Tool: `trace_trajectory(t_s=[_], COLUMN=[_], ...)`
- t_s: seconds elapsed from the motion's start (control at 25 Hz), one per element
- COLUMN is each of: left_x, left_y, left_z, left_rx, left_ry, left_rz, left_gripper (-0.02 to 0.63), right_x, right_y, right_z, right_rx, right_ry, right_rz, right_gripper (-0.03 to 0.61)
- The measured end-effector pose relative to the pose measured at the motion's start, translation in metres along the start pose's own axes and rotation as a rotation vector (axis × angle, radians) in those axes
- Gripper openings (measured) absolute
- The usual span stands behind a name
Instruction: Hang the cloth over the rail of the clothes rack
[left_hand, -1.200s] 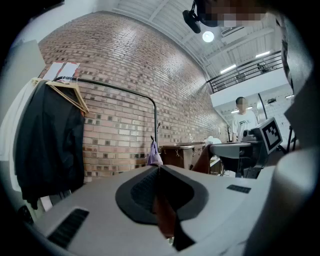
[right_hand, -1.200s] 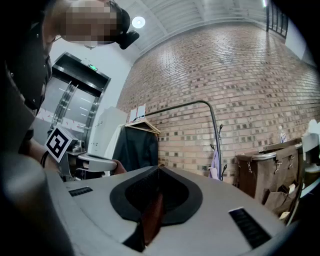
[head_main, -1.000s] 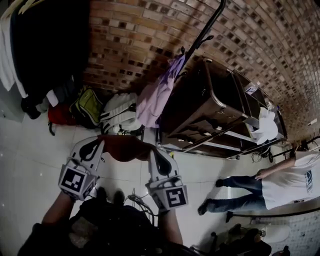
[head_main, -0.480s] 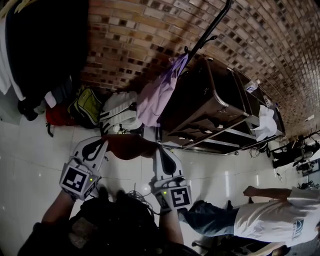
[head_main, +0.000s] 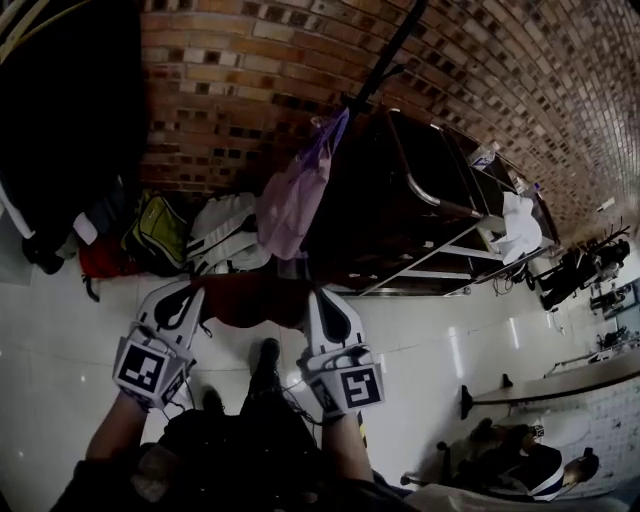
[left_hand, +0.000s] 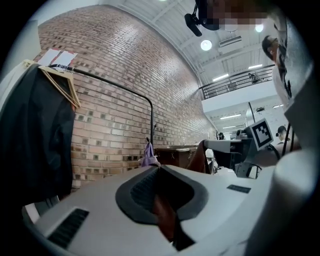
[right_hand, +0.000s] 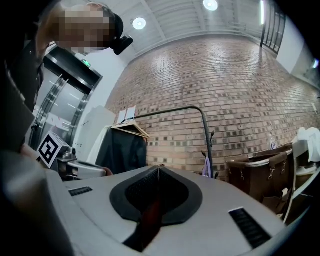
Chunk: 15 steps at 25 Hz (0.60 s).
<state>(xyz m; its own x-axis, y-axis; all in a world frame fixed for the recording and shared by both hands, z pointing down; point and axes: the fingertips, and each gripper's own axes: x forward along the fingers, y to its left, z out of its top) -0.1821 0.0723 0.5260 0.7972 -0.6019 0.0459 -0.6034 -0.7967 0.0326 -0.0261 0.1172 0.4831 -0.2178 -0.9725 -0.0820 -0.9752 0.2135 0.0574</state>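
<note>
A dark red cloth (head_main: 250, 300) is stretched between my two grippers, low over the floor. My left gripper (head_main: 190, 293) is shut on its left end, and a red strip of cloth (left_hand: 166, 220) shows in the closed jaws. My right gripper (head_main: 315, 300) is shut on the right end, where the cloth (right_hand: 147, 220) also shows between the pads. The black rail (right_hand: 165, 111) of the clothes rack stands ahead by the brick wall, with its post (head_main: 385, 55) running up. In the left gripper view the rail (left_hand: 110, 82) carries a dark jacket (left_hand: 35, 145) on a hanger.
A purple garment (head_main: 295, 190) hangs from the rack post. A brown metal-framed cart (head_main: 420, 200) stands to the right of it. Backpacks (head_main: 160, 232) and a white bag (head_main: 228, 235) lie by the wall. A person (head_main: 530, 470) is at the lower right.
The head view has swung left and forward, and a foot now shows between the grippers. The passer-by on the right has gone towards the lower right. Both grippers keep hold of the cloth.
</note>
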Motion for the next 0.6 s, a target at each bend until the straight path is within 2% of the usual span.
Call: trace_trajectory(t_s=[0.24, 0.6], left_x=[0.045, 0.171], left_y=[-0.006, -0.030], left_z=[0.005, 0.021], left_rx=[0.020, 0.024], left_ry=[-0.005, -0.016], left_rz=[-0.020, -0.109], left_gripper=[0.021, 0.021], right_x=[0.018, 0.061], right_y=[-0.040, -0.147], right_z=[0.000, 0.005], right_rx=[0.005, 0.005], right_ry=[-0.042, -0.091], right_rz=[-0.003, -0.028], right_gripper=[0.038, 0.038])
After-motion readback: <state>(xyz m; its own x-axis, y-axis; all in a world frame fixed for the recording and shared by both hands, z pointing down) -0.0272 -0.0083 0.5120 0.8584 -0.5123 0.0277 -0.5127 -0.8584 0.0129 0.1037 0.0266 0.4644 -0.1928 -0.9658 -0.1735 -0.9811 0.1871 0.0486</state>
